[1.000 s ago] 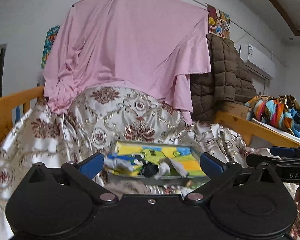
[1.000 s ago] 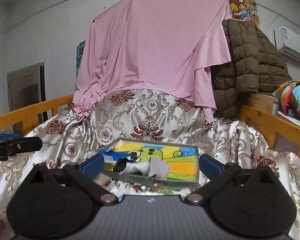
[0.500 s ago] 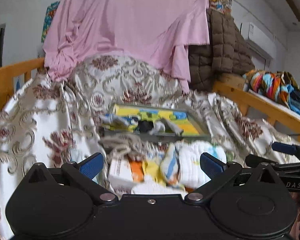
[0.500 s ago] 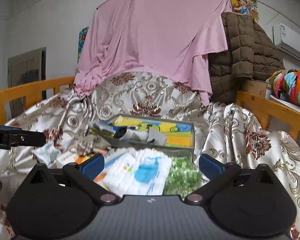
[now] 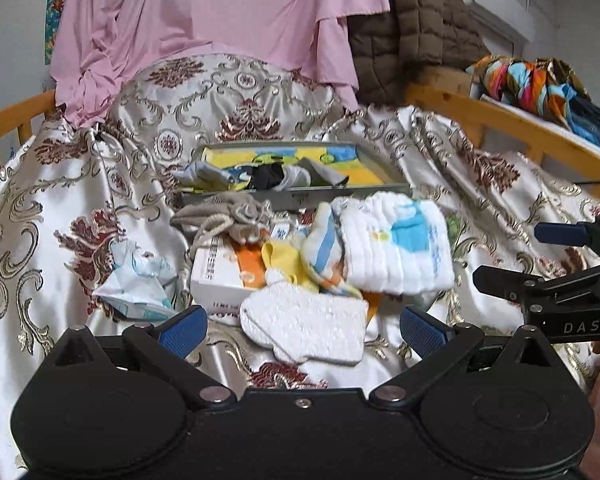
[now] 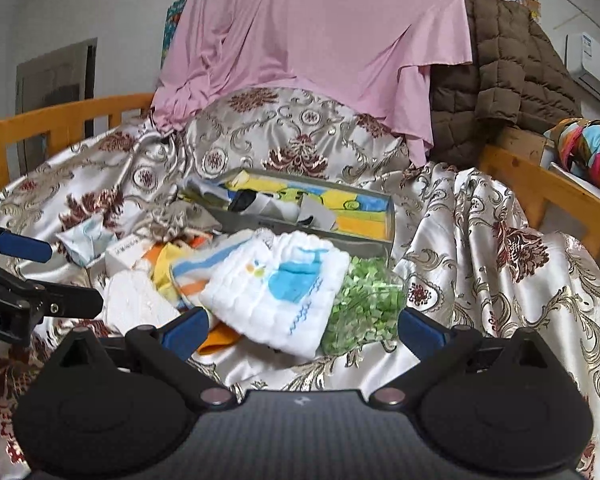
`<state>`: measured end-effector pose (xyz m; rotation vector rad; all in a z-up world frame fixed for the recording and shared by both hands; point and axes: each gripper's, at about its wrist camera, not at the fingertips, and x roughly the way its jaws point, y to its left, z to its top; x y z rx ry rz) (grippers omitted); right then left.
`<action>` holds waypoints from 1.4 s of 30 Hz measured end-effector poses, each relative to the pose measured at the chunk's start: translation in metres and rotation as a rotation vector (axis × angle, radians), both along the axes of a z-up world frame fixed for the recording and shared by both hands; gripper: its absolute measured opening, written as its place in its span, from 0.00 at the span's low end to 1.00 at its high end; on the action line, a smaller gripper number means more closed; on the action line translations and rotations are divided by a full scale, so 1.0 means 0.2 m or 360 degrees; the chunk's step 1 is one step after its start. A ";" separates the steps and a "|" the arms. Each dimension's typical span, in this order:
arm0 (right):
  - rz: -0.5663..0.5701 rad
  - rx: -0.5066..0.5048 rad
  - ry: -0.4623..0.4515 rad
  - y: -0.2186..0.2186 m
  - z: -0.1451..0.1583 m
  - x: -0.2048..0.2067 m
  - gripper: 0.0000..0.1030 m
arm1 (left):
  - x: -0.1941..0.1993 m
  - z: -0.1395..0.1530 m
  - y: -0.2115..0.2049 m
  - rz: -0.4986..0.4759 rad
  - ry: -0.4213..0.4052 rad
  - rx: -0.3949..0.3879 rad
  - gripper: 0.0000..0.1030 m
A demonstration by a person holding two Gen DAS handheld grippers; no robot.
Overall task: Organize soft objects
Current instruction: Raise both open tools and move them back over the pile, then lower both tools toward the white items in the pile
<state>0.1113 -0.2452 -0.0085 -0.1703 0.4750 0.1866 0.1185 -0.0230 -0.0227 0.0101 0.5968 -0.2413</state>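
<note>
wooden rails (image 6: 68,114) run along the upper left and right edges of the bed, patterned bedspread (image 6: 480,248) between them; lower right of the right wrist view is bare spread, open room. pile of soft items sits centre frame just in front of a shallow tray (image 6: 364,236) that holds a few socks. white quilted cloth (image 6: 276,292) with blue print lies on top, partly over a bag of green bits (image 6: 364,300); striped cloth (image 5: 324,240) and a white box (image 5: 216,272) beside it, white fluffy mitt (image 5: 304,328) nearest in the left wrist view. left gripper (image 5: 302,326) jaws released, spread wide either side of the mitt, not touching. right gripper (image 6: 300,330) jaws released, low before the quilted cloth.
</note>
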 end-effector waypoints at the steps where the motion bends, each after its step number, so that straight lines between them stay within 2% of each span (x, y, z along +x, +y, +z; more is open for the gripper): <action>1: -0.0006 -0.0010 0.0013 0.00 -0.01 0.00 1.00 | 0.01 -0.01 0.00 0.0008 0.0016 0.0008 0.99; 8: -0.0034 -0.0055 0.0103 0.01 -0.05 0.05 1.00 | 0.05 -0.05 -0.02 0.0005 0.0091 0.0058 0.99; 15: -0.0057 -0.0063 0.0166 0.00 -0.08 0.10 1.00 | 0.09 -0.11 -0.02 0.0006 0.0161 0.0055 0.99; 21: -0.0052 -0.0114 0.0157 0.01 -0.10 0.12 1.00 | 0.12 -0.12 -0.02 0.0014 0.0190 0.0042 0.99; 27: -0.0053 -0.0180 0.0107 0.02 -0.11 0.16 1.00 | 0.16 -0.14 -0.04 -0.0014 0.0177 0.0112 0.99; 34: -0.0050 -0.0190 0.0111 0.00 -0.13 0.20 1.00 | 0.19 -0.15 -0.05 -0.0053 0.0183 0.0129 0.99; 40: 0.0045 -0.0259 0.0073 0.03 -0.15 0.24 1.00 | 0.24 -0.18 -0.08 -0.0115 0.0151 0.0279 0.99; 42: 0.0107 -0.0295 0.0054 0.05 -0.16 0.26 1.00 | 0.26 -0.18 -0.08 -0.0120 0.0162 0.0295 0.99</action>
